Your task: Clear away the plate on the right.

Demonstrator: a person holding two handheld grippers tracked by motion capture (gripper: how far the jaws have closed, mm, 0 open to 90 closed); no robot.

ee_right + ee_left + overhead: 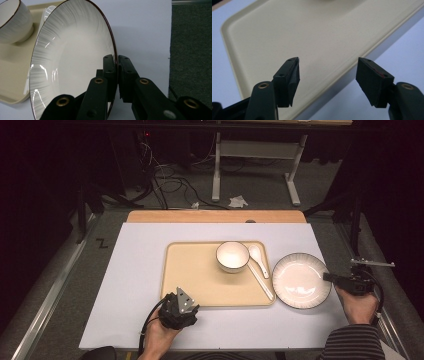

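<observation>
A white plate [301,280] with a dark rim and grey streaks lies on the white mat just right of the beige tray [192,270]. My right gripper [327,277] comes in from the right, and in the right gripper view its jaws [117,57] are shut on the rim of the plate [70,62]. On the tray's far right corner stand a white bowl [232,256] and a white spoon [260,265]. My left gripper [180,299] sits at the tray's near edge. Its jaws [328,60] stand open astride the rim of the tray [312,37], without touching it.
The white mat [135,285] covers a wooden table whose far edge [215,216] shows beyond it. Grey carpet [192,50] lies right of the mat's edge. Cables [170,185] and the legs of another table [216,170] stand on the floor behind.
</observation>
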